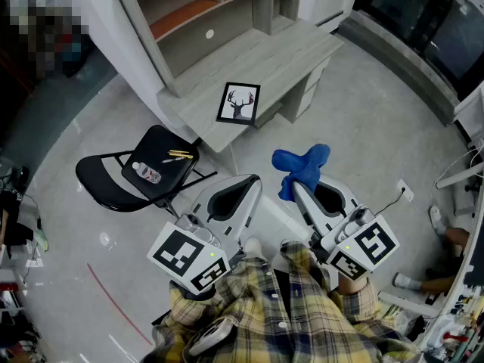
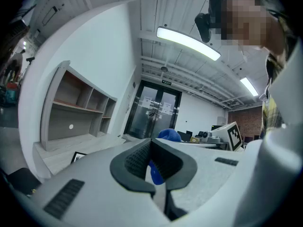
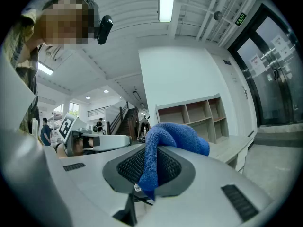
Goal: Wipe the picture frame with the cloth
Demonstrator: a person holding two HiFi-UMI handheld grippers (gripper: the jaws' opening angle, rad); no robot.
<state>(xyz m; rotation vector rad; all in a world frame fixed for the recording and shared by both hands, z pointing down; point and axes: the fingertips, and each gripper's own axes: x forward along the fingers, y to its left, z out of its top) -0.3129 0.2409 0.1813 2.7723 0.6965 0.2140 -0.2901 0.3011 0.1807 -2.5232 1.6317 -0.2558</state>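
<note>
The picture frame (image 1: pixel 239 103), with a deer-head print in it, lies flat near the front edge of the grey tabletop (image 1: pixel 291 50). Behind the frame stands a shelf unit (image 1: pixel 198 17). On the floor in front of the frame and to its left is a black chair (image 1: pixel 106 181), and a small bottle (image 1: pixel 147 173) lies on its seat.

Both grippers are held level in front of the frame, off the tabletop and well apart from the frame. The right gripper (image 1: pixel 298 188), in front of the frame and slightly to its right, is clamped on the blue cloth (image 1: pixel 303 165), which bunches up over the jaws and hangs between them. The left gripper (image 1: pixel 250 182), almost straight in front of the frame, has its jaws pressed together with nothing between them.
</note>
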